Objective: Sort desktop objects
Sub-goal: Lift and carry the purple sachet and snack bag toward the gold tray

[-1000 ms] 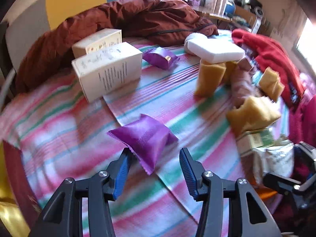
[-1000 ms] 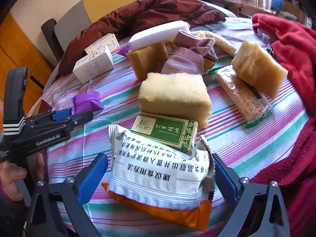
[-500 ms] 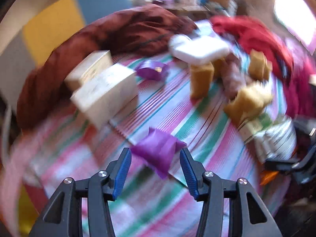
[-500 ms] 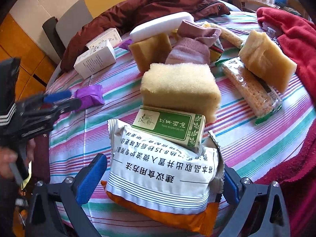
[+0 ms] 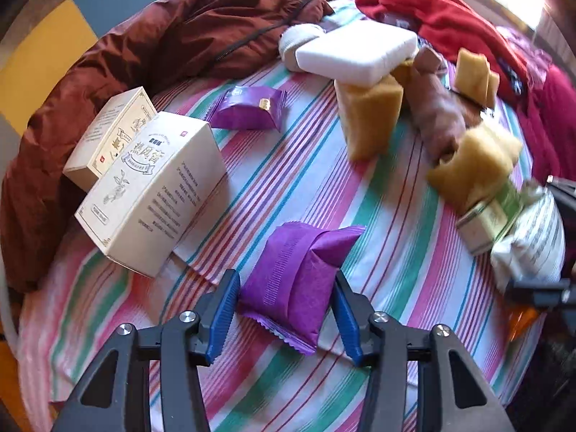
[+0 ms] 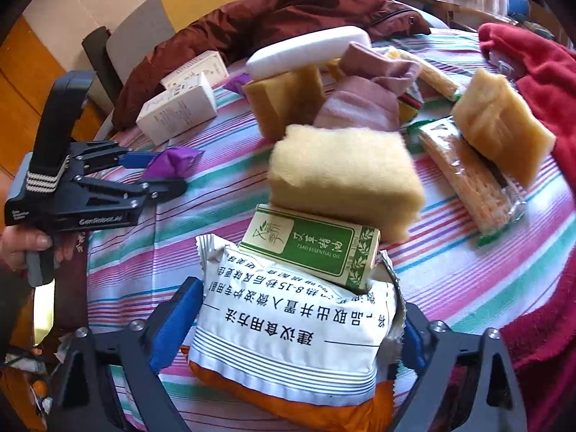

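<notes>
A purple packet (image 5: 298,280) lies on the striped tablecloth (image 5: 288,187) between the fingers of my left gripper (image 5: 286,315); the jaws are open around it, close to its sides. The packet and the left gripper (image 6: 151,172) also show in the right wrist view. My right gripper (image 6: 291,331) is open around a white and orange snack bag (image 6: 288,338), its pads near the bag's sides. A green essential-oil box (image 6: 309,248) and a yellow sponge (image 6: 342,183) rest on the bag's far end.
Two cream boxes (image 5: 151,187) stand at the left, with a second purple packet (image 5: 248,108) behind. A white foam block (image 5: 356,50) tops a sponge (image 5: 370,118). Socks (image 6: 363,97), crackers (image 6: 468,180), another sponge (image 6: 500,126), a brown jacket (image 5: 180,43) and red cloth (image 6: 547,82) surround.
My left gripper has moved forward so the purple packet now sits between its fingers. The right gripper stays around the snack bag.
</notes>
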Demonstrator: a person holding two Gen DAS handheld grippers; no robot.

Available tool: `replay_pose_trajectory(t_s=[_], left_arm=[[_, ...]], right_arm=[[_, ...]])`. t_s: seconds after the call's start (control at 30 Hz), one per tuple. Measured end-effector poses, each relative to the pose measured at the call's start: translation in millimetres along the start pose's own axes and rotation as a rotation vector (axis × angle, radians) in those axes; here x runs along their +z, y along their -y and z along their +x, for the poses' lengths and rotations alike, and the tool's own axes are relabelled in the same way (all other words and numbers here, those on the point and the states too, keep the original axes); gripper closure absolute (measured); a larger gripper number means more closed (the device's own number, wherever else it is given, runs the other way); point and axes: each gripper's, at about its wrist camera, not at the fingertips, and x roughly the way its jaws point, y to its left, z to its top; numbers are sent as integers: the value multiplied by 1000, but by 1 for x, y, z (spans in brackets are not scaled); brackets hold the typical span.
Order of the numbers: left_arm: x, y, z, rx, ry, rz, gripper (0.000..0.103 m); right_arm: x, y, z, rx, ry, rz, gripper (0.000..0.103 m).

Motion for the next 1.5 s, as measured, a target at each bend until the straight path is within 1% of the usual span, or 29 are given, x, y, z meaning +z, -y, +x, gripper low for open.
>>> replay_pose_trajectory(t_s=[0.03,0.07,0.13,0.2,0.23,0.27,0.3,0.43,0.5,0.53,0.57,0.6,0.63,0.73,0.8,0.87,0.9,0.93,0.97,1.0,1.03,1.13,1.23,1.37,1.43,1.5], left_arm=[[-1,1,0,1,14,-9,52],[-2,2,0,1,30,-28,52],[-5,1,0,-9,56,-68,52],[-8,2,-3,-29,70,-113,55],[-8,2,-4,-39,81,-135,61],[-10,1,-5,-67,92,-164,70],[-11,0,-6,-79,98,-180,73],[-13,3,-7,-72,113,-216,74],[-11,3,-7,-89,105,-242,67],[-9,2,-6,-89,108,-249,59],[-8,1,-6,-71,111,-249,48],[-8,2,-7,-43,110,-241,43],[-8,2,-6,-22,110,-232,36],[-2,6,-7,41,125,-196,35],[3,12,-9,49,149,-178,35],[10,15,-7,61,166,-185,35],[12,14,-3,51,167,-203,36],[14,11,0,29,164,-231,42],[16,8,3,-4,163,-265,57],[16,4,6,-24,163,-296,64],[15,3,8,-35,168,-313,70],[11,-6,7,-98,202,-377,72],[7,-8,-4,-123,244,-394,73],[3,-8,-24,-108,283,-397,74],[2,-9,-31,-110,300,-412,74],[-4,-10,-47,-116,334,-433,74]], right_arm=[[-1,-2,0,-1,8,-14,15],[-2,-4,0,-2,11,-24,18],[-4,-7,0,-2,11,-40,19],[-5,-10,-1,2,12,-56,21],[-6,-12,-2,4,16,-64,21],[-8,-13,-2,2,19,-68,22],[-8,-14,-3,-1,26,-68,22],[-11,-15,-4,1,43,-76,22],[-12,-13,-5,17,46,-68,21],[-12,-12,-5,27,46,-59,19],[-10,-13,-3,32,47,-55,17],[-10,-12,-3,35,46,-52,16],[-9,-12,-3,32,46,-51,15],[-7,-12,-3,31,47,-51,11],[-4,-12,-1,32,46,-36,9],[-4,-11,1,36,48,-30,9],[-4,-11,1,38,52,-29,10],[-5,-11,2,48,56,-29,16],[-5,-10,2,54,60,-27,19],[-5,-11,2,57,66,-26,20],[-5,-12,1,64,75,-30,22],[-6,-14,-3,76,92,-50,25],[-7,-18,-12,86,117,-62,26],[-5,-27,-24,92,150,-79,27],[-3,-33,-26,89,154,-90,27],[-2,-36,-31,103,166,-91,27]])
